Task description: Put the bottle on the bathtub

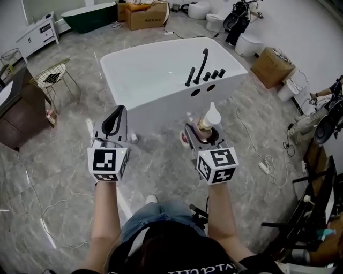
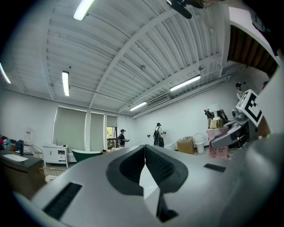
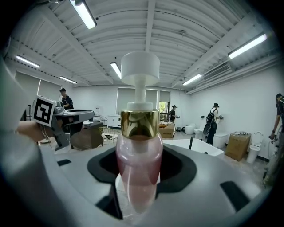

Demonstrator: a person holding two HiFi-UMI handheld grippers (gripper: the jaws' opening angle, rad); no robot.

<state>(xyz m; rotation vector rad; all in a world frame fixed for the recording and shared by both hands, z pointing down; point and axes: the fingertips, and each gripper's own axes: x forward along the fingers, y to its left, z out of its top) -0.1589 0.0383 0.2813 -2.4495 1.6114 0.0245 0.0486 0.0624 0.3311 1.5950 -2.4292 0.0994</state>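
Note:
A clear pink pump bottle with a gold collar and white pump head stands upright between the jaws of my right gripper, which is shut on it. In the head view the bottle sits in the right gripper just short of the white bathtub, near its black faucet. My left gripper is held level beside it, also short of the tub. Its jaws are pressed together with nothing between them.
A wire-frame stool and a dark cabinet stand to the left. Cardboard boxes, toilets and cables lie to the right. A dark green tub sits at the back. Several people stand far off in the gripper views.

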